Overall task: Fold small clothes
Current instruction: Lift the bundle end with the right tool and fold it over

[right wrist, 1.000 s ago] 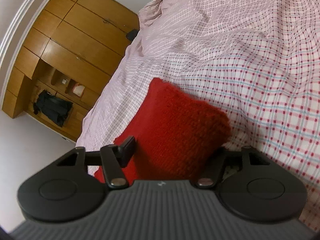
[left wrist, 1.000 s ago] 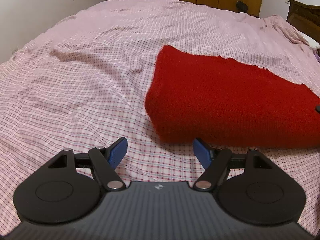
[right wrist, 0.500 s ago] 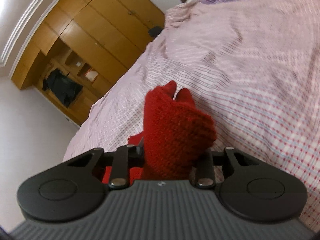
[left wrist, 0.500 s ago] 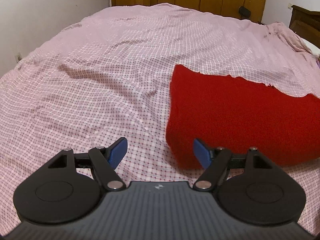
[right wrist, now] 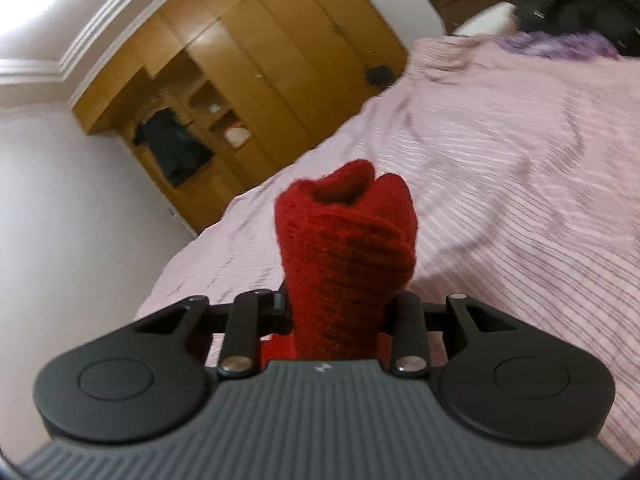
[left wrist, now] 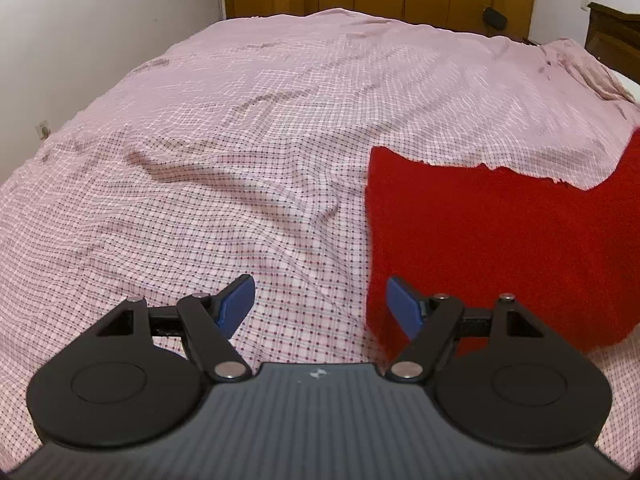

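Observation:
A red knit garment (left wrist: 500, 240) lies on the pink checked bedsheet (left wrist: 240, 160), to the right in the left wrist view. Its right part rises off the bed toward the frame's edge. My left gripper (left wrist: 320, 300) hovers open above the sheet just left of the garment's near corner, and nothing lies between its blue pads (left wrist: 238, 300). In the right wrist view my right gripper (right wrist: 338, 312) is shut on a bunched fold of the red knit garment (right wrist: 344, 248), which sticks up between the jaws, lifted off the bed. The cloth hides its fingertips.
A wooden wardrobe (right wrist: 256, 64) with open shelves and a dark hanging garment (right wrist: 172, 148) stands past the foot of the bed. A dark wooden headboard (left wrist: 612, 36) is at the right. Purple fabric (right wrist: 552, 44) and dark clothing lie near the pillows. A white wall (left wrist: 100, 20) is on the left.
My right gripper closed on the edge of the red garment, then rose and rolled with it. My left gripper drew back and up, so the garment slid right in its view.

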A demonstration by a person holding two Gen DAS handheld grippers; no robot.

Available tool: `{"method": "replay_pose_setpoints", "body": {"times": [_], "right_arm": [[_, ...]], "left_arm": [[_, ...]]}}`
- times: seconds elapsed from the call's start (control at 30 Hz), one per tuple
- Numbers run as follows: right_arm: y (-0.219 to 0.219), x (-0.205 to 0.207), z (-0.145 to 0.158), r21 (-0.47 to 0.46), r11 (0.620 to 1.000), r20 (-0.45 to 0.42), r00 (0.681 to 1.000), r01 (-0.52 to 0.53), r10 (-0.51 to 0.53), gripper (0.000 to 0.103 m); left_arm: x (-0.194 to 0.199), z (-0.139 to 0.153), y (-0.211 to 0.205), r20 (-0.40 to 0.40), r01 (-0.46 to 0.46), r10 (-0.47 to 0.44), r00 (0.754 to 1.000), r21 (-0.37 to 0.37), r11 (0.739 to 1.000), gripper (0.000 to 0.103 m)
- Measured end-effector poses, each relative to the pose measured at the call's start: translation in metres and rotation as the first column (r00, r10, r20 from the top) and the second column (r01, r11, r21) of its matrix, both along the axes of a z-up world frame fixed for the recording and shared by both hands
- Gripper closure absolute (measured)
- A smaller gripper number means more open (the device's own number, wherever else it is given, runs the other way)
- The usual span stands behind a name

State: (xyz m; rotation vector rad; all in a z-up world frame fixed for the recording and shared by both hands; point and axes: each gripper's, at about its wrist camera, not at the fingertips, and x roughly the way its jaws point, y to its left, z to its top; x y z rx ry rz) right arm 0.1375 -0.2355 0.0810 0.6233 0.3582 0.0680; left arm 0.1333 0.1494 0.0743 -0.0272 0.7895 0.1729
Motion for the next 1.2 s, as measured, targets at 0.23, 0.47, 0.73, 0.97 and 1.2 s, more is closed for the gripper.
{"method": "replay_pose_setpoints", "body": {"times": [0.23,0.47,0.73,0.97,1.2], "right_arm": [[0.050,0.012,0.014,-0.205,0.974,0.032,0.993,-0.101,0.109,0.070],[0.112,0.018,-0.004,-0.432,0.870,-0.031,0.968,-0.236,0.247,0.070],[0.166,0.019,-0.029,-0.643,0.689,-0.143,0.937,-0.334,0.320,0.069],[0.168,0.019,-0.015,-0.635,0.718,-0.118,0.954,-0.285,0.274,0.070],[0.191,0.005,0.017,-0.666,0.721,0.030,0.960,-0.189,0.279,0.071]], "left_arm": [[0.006,-0.009,0.004,-0.018,-0.004,0.004,1.000,-0.004,1.000,0.024],[0.002,-0.016,0.007,-0.020,-0.004,0.003,1.000,-0.027,1.000,0.024],[-0.003,-0.016,0.017,-0.018,-0.017,0.016,1.000,-0.042,0.999,0.024],[-0.014,-0.015,0.036,-0.005,-0.034,0.034,0.999,-0.052,0.998,0.024],[-0.027,-0.008,0.063,0.031,-0.064,0.067,0.997,-0.085,0.994,0.024]]}}
